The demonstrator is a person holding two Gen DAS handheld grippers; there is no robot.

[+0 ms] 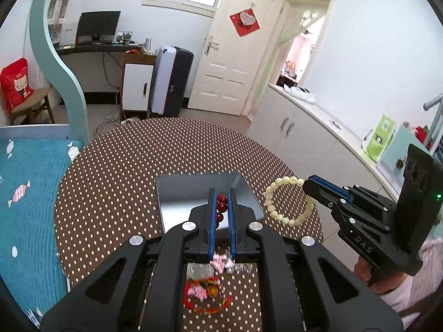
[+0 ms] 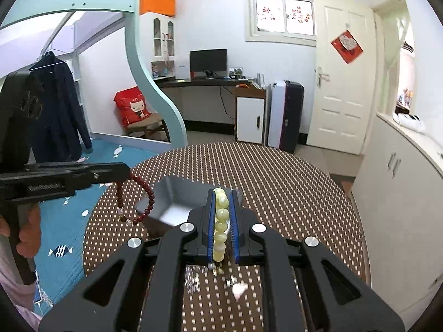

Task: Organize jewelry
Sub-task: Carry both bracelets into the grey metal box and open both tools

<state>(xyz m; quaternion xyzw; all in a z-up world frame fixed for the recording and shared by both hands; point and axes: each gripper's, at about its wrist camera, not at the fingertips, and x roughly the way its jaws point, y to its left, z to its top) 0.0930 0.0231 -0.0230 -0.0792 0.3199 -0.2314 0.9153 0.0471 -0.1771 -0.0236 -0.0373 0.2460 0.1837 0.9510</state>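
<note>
A round table (image 1: 110, 182) under a brown dotted cloth fills the lower middle of both views, with a grey tray (image 1: 177, 193) at frame centre. The left gripper (image 1: 222, 207) pinches a dark red bead bracelet (image 2: 144, 202), which hangs in a loose loop at the left of the right wrist view. The right gripper (image 2: 222, 221) pinches a pale yellow bead bracelet (image 1: 288, 202), held in the air right of the tray. Both look light, limp on their cords, and smooth enough to roll, so a bite across the beads seems safest. A red cord bracelet (image 1: 206, 296) and small pink pieces (image 1: 221, 262) lie low in the frame.
</note>
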